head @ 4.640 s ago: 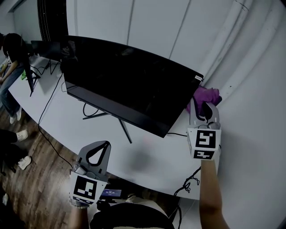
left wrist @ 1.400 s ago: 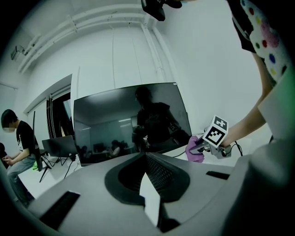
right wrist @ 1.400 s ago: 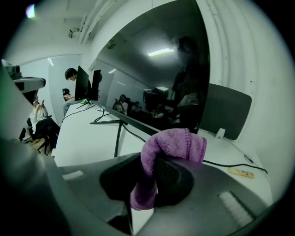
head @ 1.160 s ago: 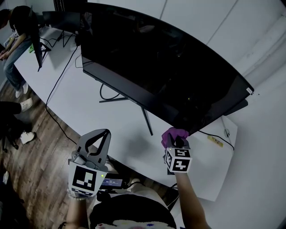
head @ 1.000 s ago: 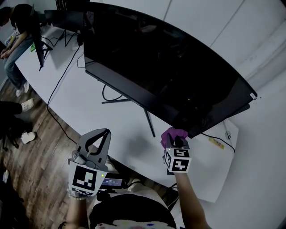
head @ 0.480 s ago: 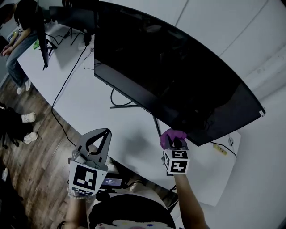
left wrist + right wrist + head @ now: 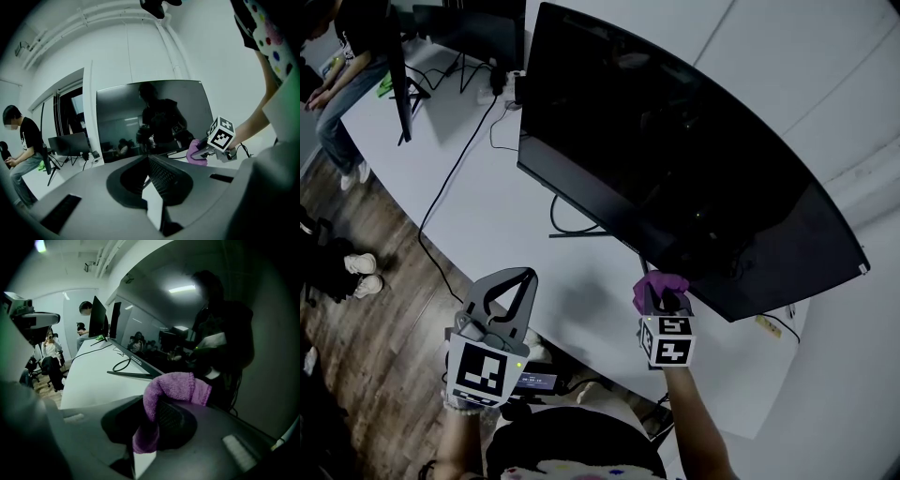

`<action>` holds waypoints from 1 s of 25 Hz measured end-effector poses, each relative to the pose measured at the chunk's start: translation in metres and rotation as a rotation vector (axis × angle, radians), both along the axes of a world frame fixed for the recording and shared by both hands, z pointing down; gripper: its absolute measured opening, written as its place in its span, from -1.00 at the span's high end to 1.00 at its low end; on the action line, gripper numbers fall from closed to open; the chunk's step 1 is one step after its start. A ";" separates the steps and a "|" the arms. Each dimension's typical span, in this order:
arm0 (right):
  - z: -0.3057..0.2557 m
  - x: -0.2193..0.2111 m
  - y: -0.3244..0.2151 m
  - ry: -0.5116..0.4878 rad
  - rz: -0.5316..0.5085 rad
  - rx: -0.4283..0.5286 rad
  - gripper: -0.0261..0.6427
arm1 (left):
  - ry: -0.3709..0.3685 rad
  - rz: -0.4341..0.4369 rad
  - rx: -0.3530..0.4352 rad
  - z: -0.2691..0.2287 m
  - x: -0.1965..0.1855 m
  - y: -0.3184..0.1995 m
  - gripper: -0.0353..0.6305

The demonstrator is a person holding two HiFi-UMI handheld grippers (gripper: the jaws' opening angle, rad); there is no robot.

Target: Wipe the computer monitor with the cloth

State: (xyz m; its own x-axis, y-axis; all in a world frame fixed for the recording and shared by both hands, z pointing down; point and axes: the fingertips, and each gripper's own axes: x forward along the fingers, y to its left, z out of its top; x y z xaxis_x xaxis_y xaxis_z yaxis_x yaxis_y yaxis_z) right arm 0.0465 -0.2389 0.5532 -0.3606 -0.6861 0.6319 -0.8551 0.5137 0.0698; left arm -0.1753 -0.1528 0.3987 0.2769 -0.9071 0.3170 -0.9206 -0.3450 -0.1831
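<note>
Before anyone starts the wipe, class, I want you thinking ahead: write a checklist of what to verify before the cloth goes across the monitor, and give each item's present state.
1. Is the cloth clamped in the right gripper? Ok: the jaws are shut on it.
2. Does the cloth reach past the jaw tips? Ok: a fold bulges out ahead of them.
3. Is the cloth touching the monitor? Cannot tell: it is near the lower edge.
4. Is the left gripper out of the way? Ok: it is shut, empty and apart from the monitor.
5. Is the monitor upright on its stand? Ok.
</note>
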 end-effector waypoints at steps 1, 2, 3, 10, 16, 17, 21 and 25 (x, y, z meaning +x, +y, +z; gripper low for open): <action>0.000 -0.005 -0.002 0.000 -0.007 0.000 0.71 | 0.001 -0.004 -0.003 0.001 -0.004 -0.001 0.88; -0.001 -0.011 -0.003 0.001 -0.015 0.001 0.71 | 0.001 -0.009 -0.008 0.003 -0.008 -0.003 0.88; 0.000 -0.016 -0.005 0.003 -0.023 0.002 0.71 | 0.001 -0.015 -0.012 0.004 -0.013 -0.004 0.88; -0.004 -0.065 -0.017 0.040 -0.101 0.015 0.71 | 0.003 -0.023 -0.023 0.007 -0.044 -0.014 0.88; -0.004 -0.114 -0.033 0.053 -0.177 0.021 0.71 | 0.008 -0.053 -0.029 0.013 -0.075 -0.027 0.88; -0.004 -0.122 -0.036 0.055 -0.190 0.022 0.71 | 0.010 -0.058 -0.029 0.014 -0.080 -0.029 0.88; -0.003 -0.155 -0.046 0.052 -0.234 0.023 0.71 | 0.016 -0.088 -0.041 0.021 -0.104 -0.035 0.88; -0.007 -0.186 -0.045 0.068 -0.282 0.032 0.71 | 0.020 -0.098 -0.050 0.023 -0.122 -0.034 0.88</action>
State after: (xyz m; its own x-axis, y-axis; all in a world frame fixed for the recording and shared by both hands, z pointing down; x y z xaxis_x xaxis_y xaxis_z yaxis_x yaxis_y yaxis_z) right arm -0.1396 -0.2842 0.5461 -0.4971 -0.5846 0.6412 -0.6717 0.7271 0.1422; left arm -0.2975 -0.1864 0.4212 0.1945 -0.9133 0.3578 -0.9537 -0.2614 -0.1489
